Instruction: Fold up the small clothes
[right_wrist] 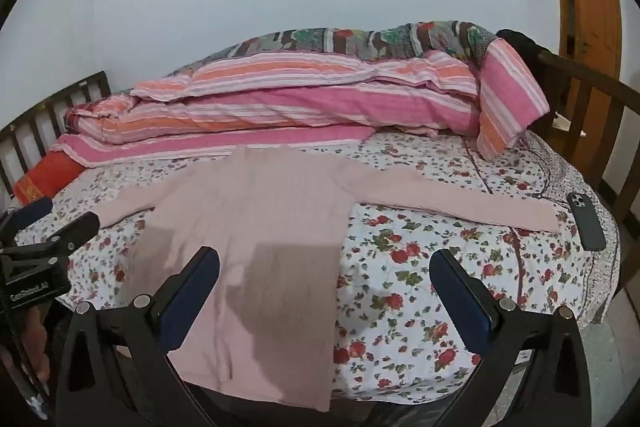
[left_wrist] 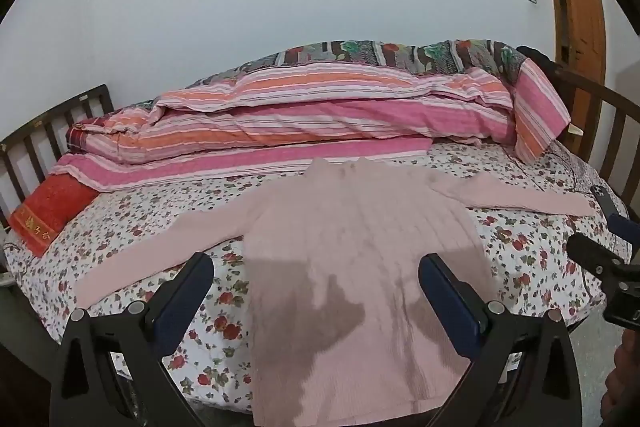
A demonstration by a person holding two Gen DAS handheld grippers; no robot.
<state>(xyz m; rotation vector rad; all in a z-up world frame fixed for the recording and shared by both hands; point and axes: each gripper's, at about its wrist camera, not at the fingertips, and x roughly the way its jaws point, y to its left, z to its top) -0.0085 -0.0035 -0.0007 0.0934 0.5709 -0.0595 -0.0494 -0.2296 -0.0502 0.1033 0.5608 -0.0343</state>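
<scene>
A pale pink long-sleeved sweater (left_wrist: 352,247) lies flat on the flowered bedsheet (left_wrist: 132,223), sleeves spread out to both sides, hem toward me. My left gripper (left_wrist: 316,275) hovers open above the sweater's lower half, nothing between its fingers. In the right wrist view the same sweater (right_wrist: 256,227) lies left of centre, its right sleeve (right_wrist: 460,203) reaching toward a phone. My right gripper (right_wrist: 326,269) is open over the sweater's right edge and the sheet (right_wrist: 420,267), holding nothing. Each gripper shows at the edge of the other's view.
A striped pink and orange quilt (left_wrist: 300,115) is piled along the far side of the bed. A red pillow (left_wrist: 48,215) lies at the left. A dark phone (right_wrist: 586,223) rests near the right edge. Wooden rails (right_wrist: 592,107) bound the bed; a door (right_wrist: 592,7) stands behind.
</scene>
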